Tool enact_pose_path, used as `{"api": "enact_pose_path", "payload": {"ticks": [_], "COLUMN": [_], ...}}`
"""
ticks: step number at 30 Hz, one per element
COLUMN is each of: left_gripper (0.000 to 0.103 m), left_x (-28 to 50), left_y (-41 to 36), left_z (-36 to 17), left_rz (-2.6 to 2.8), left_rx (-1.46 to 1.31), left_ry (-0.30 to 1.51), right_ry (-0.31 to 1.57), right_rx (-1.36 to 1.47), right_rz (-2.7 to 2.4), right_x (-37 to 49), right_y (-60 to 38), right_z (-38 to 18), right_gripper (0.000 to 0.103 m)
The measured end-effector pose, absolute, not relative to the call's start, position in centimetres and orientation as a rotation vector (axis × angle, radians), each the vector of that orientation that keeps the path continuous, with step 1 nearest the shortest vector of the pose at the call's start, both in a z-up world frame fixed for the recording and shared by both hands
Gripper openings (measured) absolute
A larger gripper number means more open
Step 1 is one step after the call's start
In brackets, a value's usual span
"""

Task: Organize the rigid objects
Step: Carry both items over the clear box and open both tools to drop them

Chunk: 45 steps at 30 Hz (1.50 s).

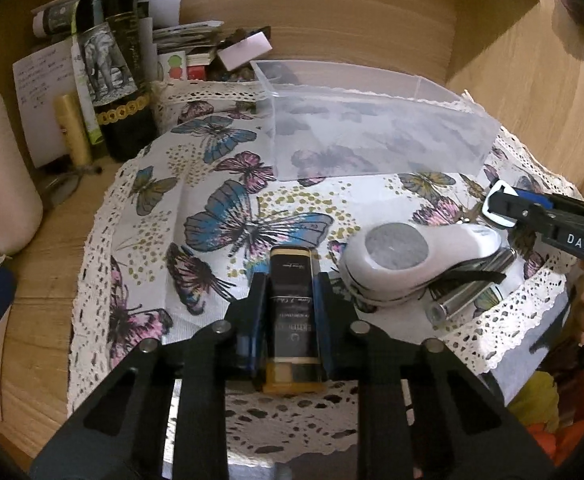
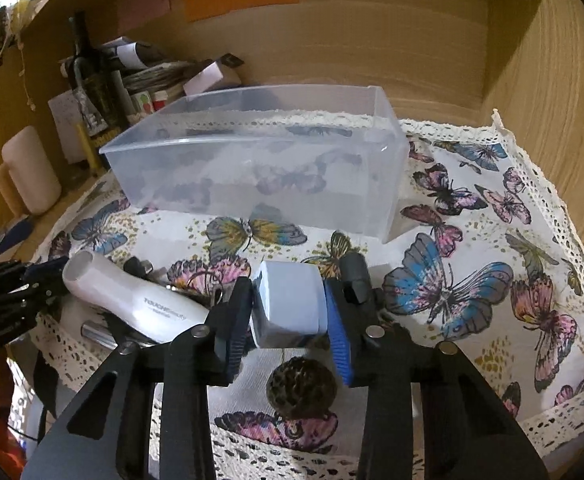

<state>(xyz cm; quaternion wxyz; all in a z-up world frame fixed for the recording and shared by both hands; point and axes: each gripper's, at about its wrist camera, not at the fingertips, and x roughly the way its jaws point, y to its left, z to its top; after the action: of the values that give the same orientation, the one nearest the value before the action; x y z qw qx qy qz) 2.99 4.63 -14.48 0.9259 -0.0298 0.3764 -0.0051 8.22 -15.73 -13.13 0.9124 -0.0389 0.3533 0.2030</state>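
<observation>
My left gripper (image 1: pixel 290 280) is shut on a black-and-gold perfume bottle (image 1: pixel 292 304) and holds it over the butterfly cloth (image 1: pixel 212 184). My right gripper (image 2: pixel 288 292) is shut on a pale blue box (image 2: pixel 288 304), just above the cloth (image 2: pixel 471 240); it also shows at the right of the left wrist view (image 1: pixel 499 204). A clear plastic bin (image 1: pixel 371 132) stands behind, empty; it is also in the right wrist view (image 2: pixel 260 160). A white handheld device (image 1: pixel 403 256) lies on silver tubes (image 1: pixel 467 288) between the grippers; the device also shows in the right wrist view (image 2: pixel 132 300).
A dark round grid-patterned object (image 2: pixel 301 388) lies under the right gripper. A wine bottle (image 1: pixel 112 64), papers, a cream tube (image 1: pixel 74 128) and a pale container (image 1: pixel 0 176) crowd the left. Wooden walls (image 2: pixel 551 100) close the back and right.
</observation>
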Motion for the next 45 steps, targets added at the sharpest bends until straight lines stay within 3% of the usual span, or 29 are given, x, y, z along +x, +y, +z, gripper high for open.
{"api": "enact_pose_path", "payload": {"ticks": [10,19,28,35,45], "left_gripper": [0.023,0.023,0.023,0.023,0.023], "left_x": [3.1,5.0,8.9,13.3,19.9], "left_y": [5.6,4.9,5.0,4.8,3.6], "left_z": [-10.0,-3.8,0.0,0.1,-3.8], "left_rz": [0.025,0.01,-0.038,-0.049,-0.094], "left_rx": [-0.056,-0.045,-0.088,-0.069,-0.019], "left_ry": [0.664,0.536,0.515,0.562,0.724], "right_ry": [0.631,0.454,0.364,0.411,0.58], "right_rx": [-0.049,-0.049,-0.073,-0.09,-0.142], "right_rz": [0.426,0.413,0.415,0.414,0.445], "right_x": [7.7,7.4,9.6,14.2,20.4], "right_y": [-16.4,-16.6,-15.7,-14.3,-11.8], "right_z": [-9.6,-3.2,0.6,0.2,-3.7], "right_gripper": [0.033,0.033,0.033,0.033,0.033]}}
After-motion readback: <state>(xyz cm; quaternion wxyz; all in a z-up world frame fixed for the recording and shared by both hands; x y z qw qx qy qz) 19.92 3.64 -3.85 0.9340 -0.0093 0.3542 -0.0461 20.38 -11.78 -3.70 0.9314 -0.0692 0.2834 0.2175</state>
